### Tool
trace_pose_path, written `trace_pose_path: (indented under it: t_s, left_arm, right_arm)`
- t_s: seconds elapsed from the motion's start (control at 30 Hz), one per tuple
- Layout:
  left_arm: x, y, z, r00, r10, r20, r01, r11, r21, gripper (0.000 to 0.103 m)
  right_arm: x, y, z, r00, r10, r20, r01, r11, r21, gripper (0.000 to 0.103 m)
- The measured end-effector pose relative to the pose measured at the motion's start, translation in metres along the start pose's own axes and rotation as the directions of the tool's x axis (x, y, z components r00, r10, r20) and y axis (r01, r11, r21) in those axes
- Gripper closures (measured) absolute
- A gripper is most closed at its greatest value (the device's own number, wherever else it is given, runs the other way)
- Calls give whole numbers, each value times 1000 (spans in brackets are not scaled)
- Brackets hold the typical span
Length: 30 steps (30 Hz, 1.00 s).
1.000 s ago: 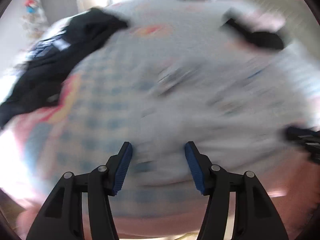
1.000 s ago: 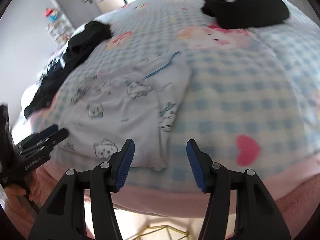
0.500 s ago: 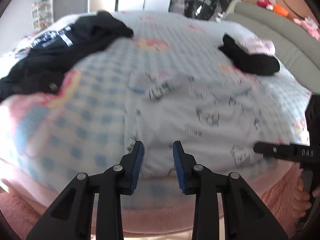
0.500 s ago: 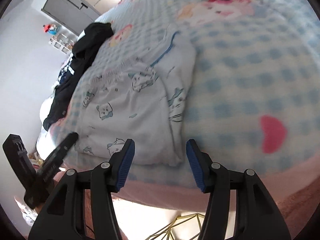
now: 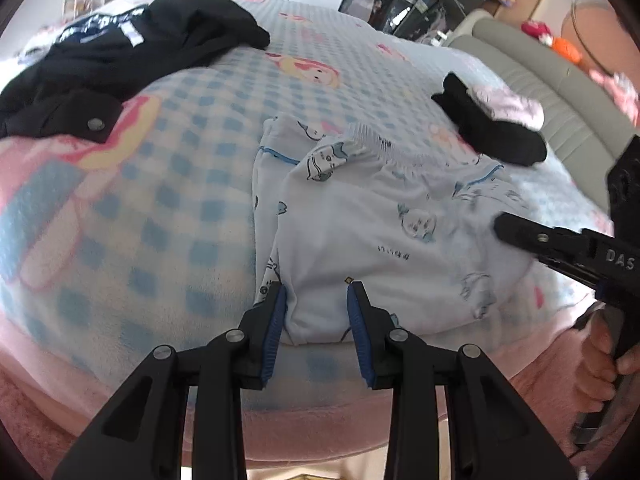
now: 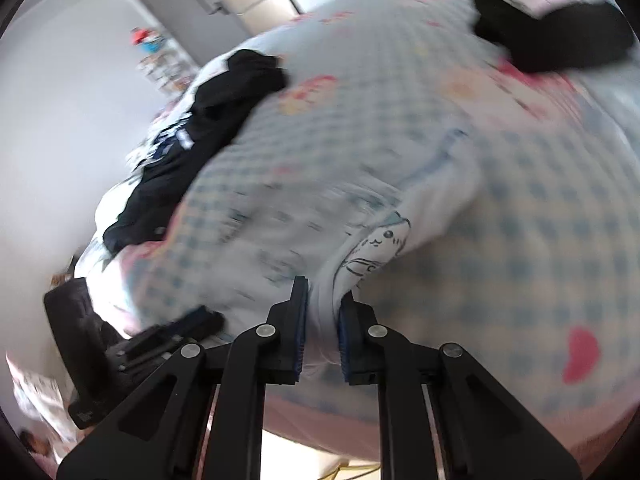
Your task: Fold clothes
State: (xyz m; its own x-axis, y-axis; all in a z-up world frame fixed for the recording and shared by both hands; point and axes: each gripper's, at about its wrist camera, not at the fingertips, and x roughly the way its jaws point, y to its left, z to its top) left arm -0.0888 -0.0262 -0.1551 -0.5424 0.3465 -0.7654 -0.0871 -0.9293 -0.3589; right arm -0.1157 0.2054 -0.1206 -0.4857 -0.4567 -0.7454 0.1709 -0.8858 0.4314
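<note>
A white garment printed with cartoon animals lies crumpled on the checked bed cover, near its front edge. My left gripper has the garment's near left corner between its pads; the pads touch the cloth and the jaws are easing open slightly. In the right wrist view, my right gripper is closing on a bunched fold at the garment's near right corner, with cloth filling the gap. The right gripper also shows over the garment's right side in the left wrist view. The left gripper is a blur at lower left.
A heap of black clothes lies at the bed's far left. A black item and a pink one lie at the far right, beside a grey padded headboard. A hand holds the right gripper. A pink blanket edge hangs in front.
The right gripper's jaws went from wide apart to closed on the garment's corner, and it moved in. The left gripper's jaws narrowed onto the other corner and its view turned.
</note>
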Motion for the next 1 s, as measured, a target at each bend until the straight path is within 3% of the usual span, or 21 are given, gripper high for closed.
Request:
trace_pose_path:
  t_s: [0.13, 0.3, 0.43, 0.6, 0.63, 0.73, 0.8, 0.87, 0.93, 1.0]
  left_arm:
    - [-6, 22, 19, 997, -77, 18, 79, 981, -175, 69]
    - [-3, 13, 40, 987, -162, 0, 161, 978, -135, 69]
    - [16, -11, 45, 964, -250, -94, 246, 968, -52, 67]
    - [40, -29, 45, 943, -296, -149, 291, 955, -57, 66]
    - [41, -33, 44, 946, -289, -149, 285, 957, -44, 66]
    - [48, -39, 44, 973, -190, -135, 191, 982, -4, 92]
    - [44, -31, 46, 982, -167, -90, 162, 985, -54, 94]
    - [38, -25, 46, 985, -164, -56, 159, 984, -83, 95]
    - [34, -18, 45, 981, -185, -51, 178, 977, -114, 95]
    - [33, -11, 43, 977, -207, -50, 198, 970, -145, 95]
  right_arm:
    - [26, 36, 8, 998, 16, -60, -23, 993, -120, 90]
    - [48, 30, -11, 989, 72, -129, -83, 993, -84, 90]
    - [47, 21, -20, 988, 101, -114, -105, 994, -28, 90]
    - [40, 21, -25, 990, 90, -109, -96, 994, -55, 88]
    - [38, 20, -26, 990, 89, -110, -96, 994, -57, 88]
    - [31, 14, -29, 988, 96, -121, -102, 994, -42, 85]
    - [23, 9, -30, 985, 106, -135, -110, 994, -23, 72]
    - [12, 4, -28, 986, 96, -133, -97, 995, -4, 67]
    - [0, -4, -22, 994, 18, -105, -17, 1000, 11, 60]
    - [-6, -9, -17, 997, -28, -65, 29, 999, 19, 59]
